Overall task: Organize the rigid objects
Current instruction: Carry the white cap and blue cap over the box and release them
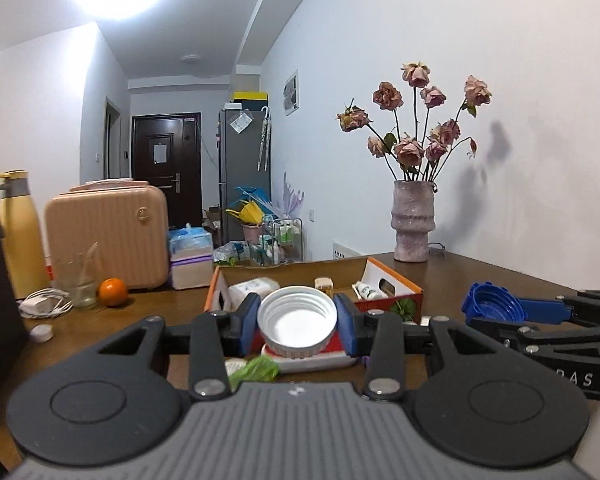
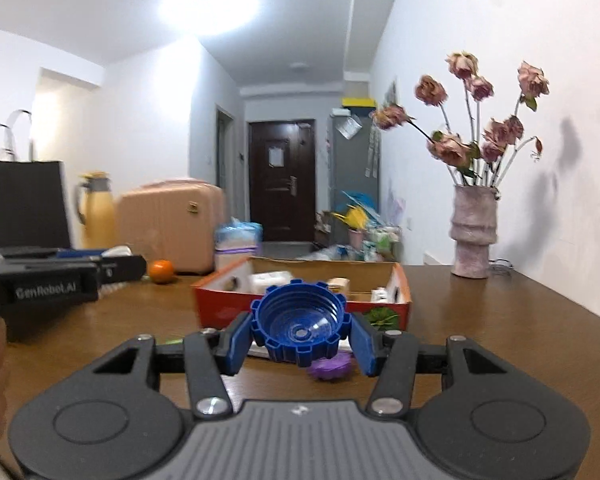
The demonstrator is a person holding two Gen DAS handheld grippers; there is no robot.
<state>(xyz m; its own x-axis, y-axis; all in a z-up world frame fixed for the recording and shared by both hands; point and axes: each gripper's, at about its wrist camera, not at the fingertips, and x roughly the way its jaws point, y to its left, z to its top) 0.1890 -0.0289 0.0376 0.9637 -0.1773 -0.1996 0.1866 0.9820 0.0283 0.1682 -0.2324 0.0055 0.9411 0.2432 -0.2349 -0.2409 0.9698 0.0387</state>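
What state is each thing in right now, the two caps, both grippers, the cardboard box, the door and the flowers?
White cap: gripped, open side facing the camera.
Left gripper: shut on the white cap.
Blue cap: gripped, open side facing the camera.
Right gripper: shut on the blue cap.
Cardboard box: open-topped, small items inside.
Door: closed.
Roses: dried, upright in the vase.

Your left gripper point(image 1: 297, 322) is clamped on the white cap point(image 1: 297, 322) (open side up), cardboard box point(image 1: 410, 290) right behind, blue cap point(image 1: 493, 307) off right.
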